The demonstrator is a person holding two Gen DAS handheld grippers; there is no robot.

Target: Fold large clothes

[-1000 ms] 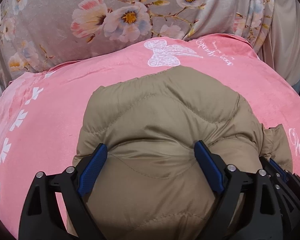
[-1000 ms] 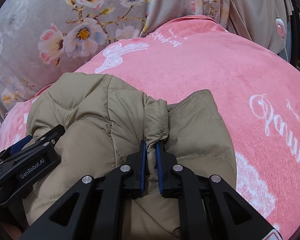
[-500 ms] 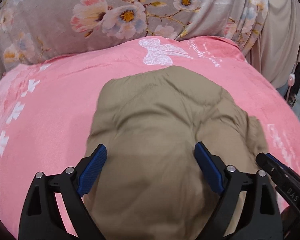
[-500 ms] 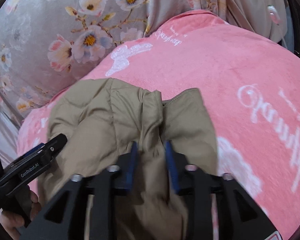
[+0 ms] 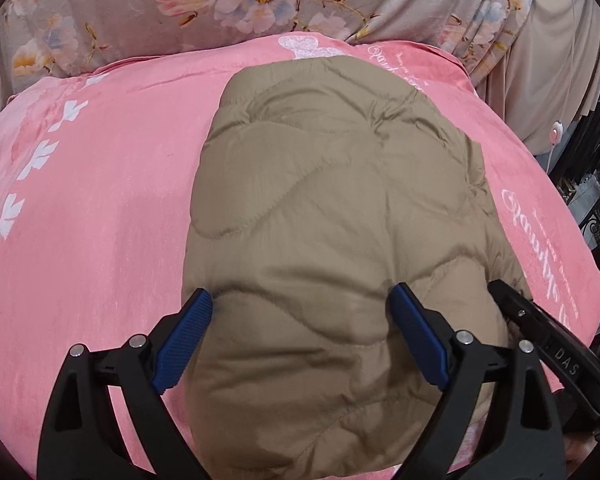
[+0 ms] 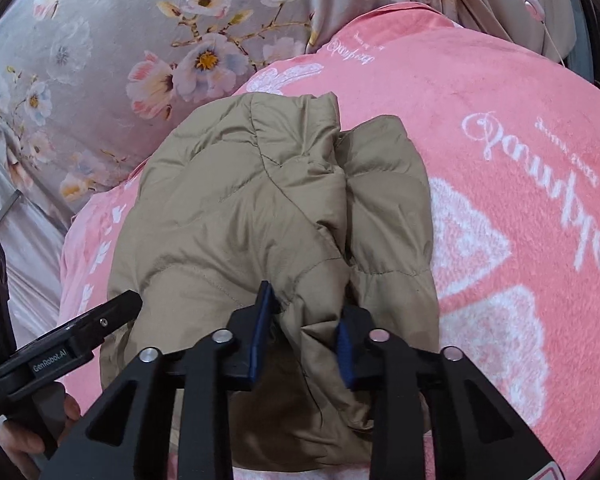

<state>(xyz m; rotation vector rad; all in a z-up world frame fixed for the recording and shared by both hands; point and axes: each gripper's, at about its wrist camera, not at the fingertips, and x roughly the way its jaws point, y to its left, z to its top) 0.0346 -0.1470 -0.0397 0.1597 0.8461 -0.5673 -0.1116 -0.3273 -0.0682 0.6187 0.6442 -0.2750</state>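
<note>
A tan quilted puffer jacket [image 5: 332, 216] lies folded into a compact bundle on a pink blanket [image 5: 100, 200]. My left gripper [image 5: 300, 320] is wide open, its blue pads straddling the jacket's near edge without gripping it. In the right wrist view the jacket [image 6: 260, 216] shows a puffy fold on its right side. My right gripper [image 6: 304, 336] is open, with a bunched ridge of jacket fabric loose between its blue pads. The other gripper's body shows at each view's edge.
The pink blanket [image 6: 520, 160] with white lettering covers the surface. A grey floral cloth [image 5: 180, 8] hangs behind it. A beige curtain and a white cord switch [image 5: 555, 133] are at the far right, with dark clutter beyond the right edge.
My right gripper has opened and let go of the jacket fold it was pinching. Both grippers have drawn back and up, and the jacket has settled flatter on the blanket.
</note>
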